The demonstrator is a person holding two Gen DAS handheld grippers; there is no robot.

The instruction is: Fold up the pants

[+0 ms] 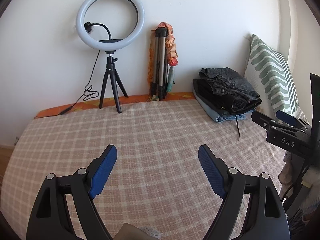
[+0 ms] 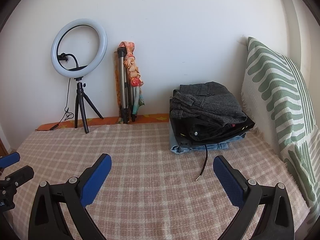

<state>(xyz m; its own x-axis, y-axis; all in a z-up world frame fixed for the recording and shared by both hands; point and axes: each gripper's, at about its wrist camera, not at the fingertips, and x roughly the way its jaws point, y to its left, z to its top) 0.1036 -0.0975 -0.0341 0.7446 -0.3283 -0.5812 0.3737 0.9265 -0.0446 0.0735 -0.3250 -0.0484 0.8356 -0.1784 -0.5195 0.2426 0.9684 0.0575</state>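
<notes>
A stack of folded pants lies at the far right of the checked bedspread: grey check on top, black in the middle, blue denim at the bottom. The stack also shows in the right wrist view, with a black drawstring trailing toward me. My left gripper is open and empty above the bedspread. My right gripper is open and empty, just short of the stack. The right gripper also shows at the right edge of the left wrist view.
A ring light on a small black tripod stands at the far left by the wall. A folded tripod with a scarf leans on the wall. A green striped pillow stands at the right. The bedspread spreads in front.
</notes>
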